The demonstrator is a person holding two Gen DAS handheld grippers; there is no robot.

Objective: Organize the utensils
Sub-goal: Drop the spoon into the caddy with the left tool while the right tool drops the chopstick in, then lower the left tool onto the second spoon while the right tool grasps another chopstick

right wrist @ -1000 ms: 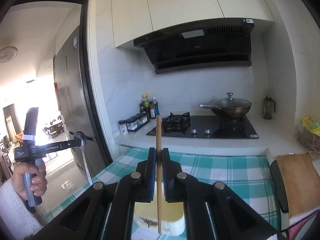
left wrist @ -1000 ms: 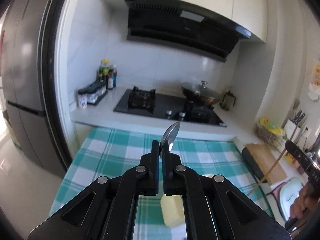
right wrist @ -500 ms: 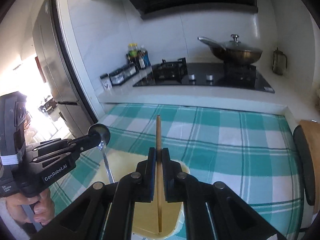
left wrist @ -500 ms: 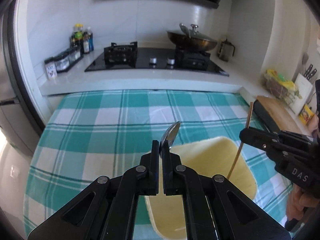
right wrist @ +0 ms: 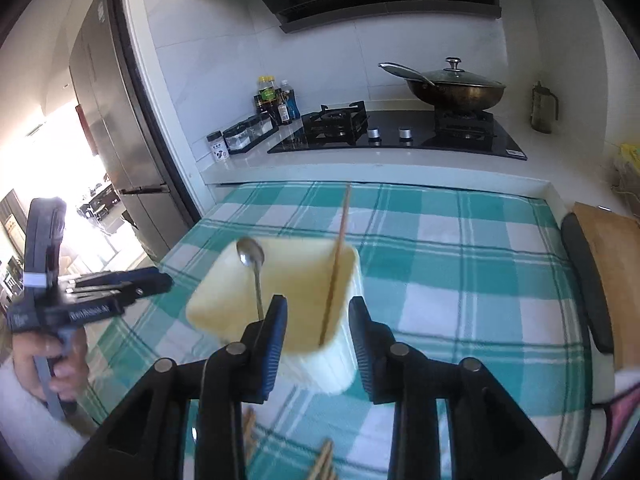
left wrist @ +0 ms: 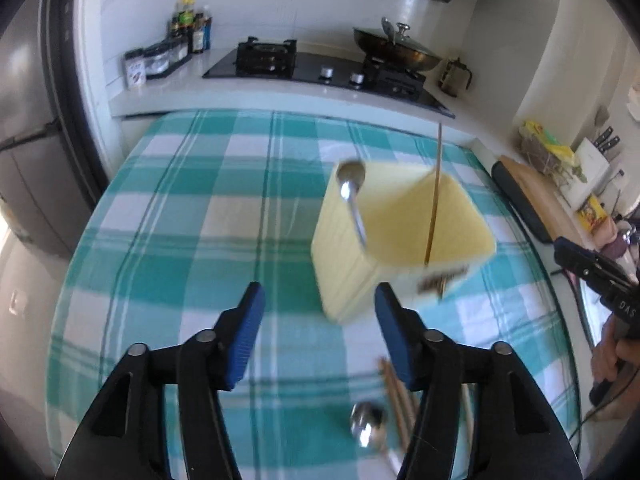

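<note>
Inside the yellow holder, a spoon and chopstick stood leaning; near it, the left gripper and right gripper hung wide-jawed, holding nothing.

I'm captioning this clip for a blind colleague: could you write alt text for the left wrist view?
A pale yellow square utensil holder stands on a teal checked tablecloth, holding a metal spoon and one wooden chopstick. The left gripper is open just short of it, with another spoon and chopsticks lying nearer the camera.
</note>
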